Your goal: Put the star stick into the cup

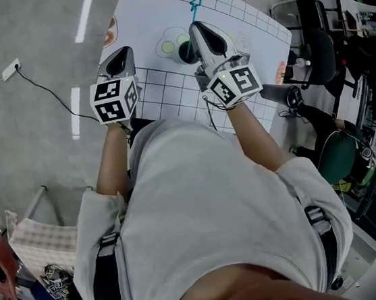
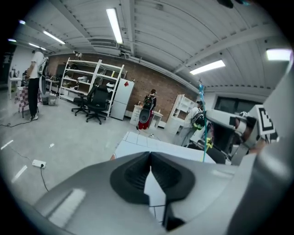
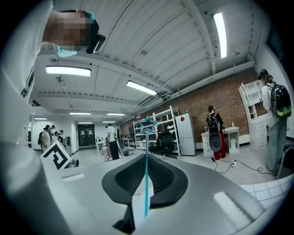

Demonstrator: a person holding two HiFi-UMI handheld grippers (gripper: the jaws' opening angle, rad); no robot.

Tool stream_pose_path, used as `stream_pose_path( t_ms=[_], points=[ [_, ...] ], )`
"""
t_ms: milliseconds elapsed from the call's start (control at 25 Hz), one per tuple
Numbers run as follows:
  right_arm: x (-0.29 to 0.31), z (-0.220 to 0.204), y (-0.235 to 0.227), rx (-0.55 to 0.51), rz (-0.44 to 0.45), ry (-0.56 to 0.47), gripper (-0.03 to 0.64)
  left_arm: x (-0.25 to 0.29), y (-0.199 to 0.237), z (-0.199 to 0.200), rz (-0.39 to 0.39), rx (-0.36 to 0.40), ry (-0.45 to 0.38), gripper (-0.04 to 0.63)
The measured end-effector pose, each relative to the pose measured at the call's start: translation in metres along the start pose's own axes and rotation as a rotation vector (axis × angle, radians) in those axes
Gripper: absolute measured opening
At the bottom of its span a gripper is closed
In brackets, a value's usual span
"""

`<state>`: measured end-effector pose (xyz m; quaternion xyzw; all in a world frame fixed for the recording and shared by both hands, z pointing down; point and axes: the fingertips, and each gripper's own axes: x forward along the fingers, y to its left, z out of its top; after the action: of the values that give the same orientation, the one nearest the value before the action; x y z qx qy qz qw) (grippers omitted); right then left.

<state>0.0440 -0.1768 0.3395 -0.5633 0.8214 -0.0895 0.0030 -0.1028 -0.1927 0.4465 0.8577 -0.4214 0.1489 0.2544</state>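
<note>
Right gripper holds star stick (cup beside).

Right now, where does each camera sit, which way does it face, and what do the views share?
Head view: on the person's head, looking steeply down at the shirt, forearms, left gripper, right gripper, table and cup.
Left gripper view: on the left gripper, looking along its shut, empty jaws across the room; the right gripper's cube shows at right.
Right gripper view: on the right gripper, looking along jaws shut on the star stick, tilted toward the ceiling; the shirt fills the left.
Shared: the star stick appears in all three.
</note>
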Motion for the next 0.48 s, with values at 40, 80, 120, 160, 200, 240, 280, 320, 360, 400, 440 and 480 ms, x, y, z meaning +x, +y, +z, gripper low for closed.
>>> stream_pose_path(
  t_ms=[40,80,120,160,200,240,280,320,360,400,440,480],
  points=[
    [-0.001,-0.003,-0.002,-0.014,-0.007,0.002,0.017,0.002,-0.003,0.000,-0.006,0.006,0.002,0.003],
    [-0.003,-0.009,-0.003,-0.032,-0.015,0.014,0.016,0.004,-0.006,-0.002,-0.012,0.010,0.007,0.003],
    [-0.004,-0.017,-0.005,-0.052,-0.023,0.034,0.017,0.007,-0.009,-0.004,-0.019,0.012,0.013,0.003],
    [-0.006,-0.025,-0.006,-0.070,-0.030,0.055,0.017,0.008,-0.012,-0.007,-0.025,0.011,0.019,0.003],
    [-0.007,-0.032,-0.006,-0.077,-0.033,0.072,0.017,0.009,-0.014,-0.009,-0.028,0.008,0.025,0.003],
    [-0.009,-0.037,-0.005,-0.075,-0.031,0.085,0.017,0.009,-0.014,-0.013,-0.028,0.003,0.031,0.003],
    [-0.011,-0.042,-0.003,-0.069,-0.025,0.096,0.017,0.007,-0.014,-0.017,-0.023,-0.003,0.038,0.003],
    [-0.012,-0.047,0.001,-0.068,-0.017,0.108,0.017,0.004,-0.013,-0.022,-0.016,-0.009,0.046,0.003],
    [-0.014,-0.052,0.003,-0.071,-0.010,0.122,0.017,0.002,-0.012,-0.027,-0.012,-0.013,0.054,0.003],
    [-0.016,-0.056,0.004,-0.080,-0.008,0.138,0.017,0.003,-0.014,-0.030,-0.014,-0.015,0.060,0.003],
    [-0.019,-0.060,0.002,-0.093,-0.013,0.155,0.017,0.005,-0.016,-0.032,-0.022,-0.014,0.064,0.003],
    [-0.022,-0.064,-0.001,-0.107,-0.021,0.173,0.017,0.009,-0.020,-0.032,-0.032,-0.012,0.067,0.003]
  ],
)
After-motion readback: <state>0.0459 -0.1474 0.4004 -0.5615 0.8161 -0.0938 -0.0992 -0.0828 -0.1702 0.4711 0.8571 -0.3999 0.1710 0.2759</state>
